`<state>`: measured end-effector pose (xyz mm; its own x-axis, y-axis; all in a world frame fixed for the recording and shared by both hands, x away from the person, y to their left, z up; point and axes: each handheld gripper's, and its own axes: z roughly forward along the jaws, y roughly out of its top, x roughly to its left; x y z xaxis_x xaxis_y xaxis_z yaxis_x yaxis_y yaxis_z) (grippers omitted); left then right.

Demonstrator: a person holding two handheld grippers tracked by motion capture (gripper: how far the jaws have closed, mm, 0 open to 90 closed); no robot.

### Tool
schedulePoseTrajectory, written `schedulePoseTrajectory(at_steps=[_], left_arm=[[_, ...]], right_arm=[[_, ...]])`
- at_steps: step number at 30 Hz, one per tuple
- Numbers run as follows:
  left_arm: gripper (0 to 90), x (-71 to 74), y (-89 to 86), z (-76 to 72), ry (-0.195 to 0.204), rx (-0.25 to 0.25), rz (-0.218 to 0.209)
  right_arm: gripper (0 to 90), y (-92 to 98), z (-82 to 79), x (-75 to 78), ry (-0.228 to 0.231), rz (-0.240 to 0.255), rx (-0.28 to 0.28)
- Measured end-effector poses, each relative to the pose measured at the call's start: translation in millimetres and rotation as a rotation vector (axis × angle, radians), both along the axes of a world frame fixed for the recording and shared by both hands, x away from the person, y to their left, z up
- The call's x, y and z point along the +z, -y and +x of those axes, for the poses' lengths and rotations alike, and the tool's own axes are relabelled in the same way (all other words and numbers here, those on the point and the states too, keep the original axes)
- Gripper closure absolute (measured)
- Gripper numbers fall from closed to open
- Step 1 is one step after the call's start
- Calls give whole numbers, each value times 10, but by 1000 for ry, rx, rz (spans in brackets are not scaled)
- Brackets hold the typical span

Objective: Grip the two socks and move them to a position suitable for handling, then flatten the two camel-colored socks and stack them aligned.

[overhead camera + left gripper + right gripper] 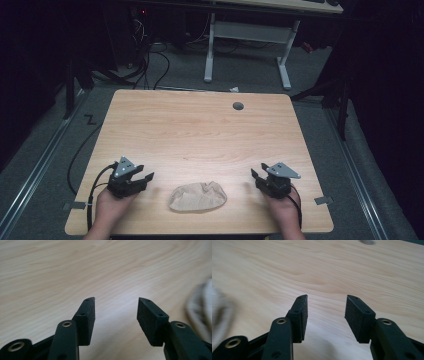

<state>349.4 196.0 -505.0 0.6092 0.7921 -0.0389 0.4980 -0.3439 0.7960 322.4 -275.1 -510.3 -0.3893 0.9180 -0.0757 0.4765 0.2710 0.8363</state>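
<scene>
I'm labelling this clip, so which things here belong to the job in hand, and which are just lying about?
Job in hand:
- beige cloth, bunched between the hands
- left tool, open and empty
- right tool, open and empty

Lying about:
- grey cap in the table
- white desk frame behind
- floor cables

One beige cloth (198,197) lay on one wooden table (200,130); two grippers, left (141,176) and right (258,174), were present.
</scene>
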Motion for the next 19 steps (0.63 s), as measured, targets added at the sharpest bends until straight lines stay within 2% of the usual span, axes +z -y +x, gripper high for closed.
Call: schedulePoseTrajectory(at_steps=[1, 2, 6, 8, 9, 14, 15, 19], left_arm=[[490, -1, -59, 37, 4, 18, 11], [490, -3, -127, 74, 3, 43, 10], [489, -21, -331, 121, -4, 116, 10], [489, -27, -362, 119, -9, 122, 0], [489, -35, -408, 115, -30, 134, -31], [489, -28, -419, 78, -28, 138, -47], [490, -9, -400, 78, -22, 126, -44], [489, 20, -368, 82, -20, 119, -52]], right_arm=[[520, 0, 0, 0, 0, 0, 0], [514, 81, 15, -7, 5, -8, -26], [481, 414, 58, -71, -12, 11, -126], [475, 487, 70, -78, -16, 11, -148], [471, 507, 74, -78, -16, 15, -157], [462, 491, 90, -92, -28, 17, -147], [463, 435, 76, -75, -24, 1, -128], [465, 330, 40, -29, 0, -11, -96]])
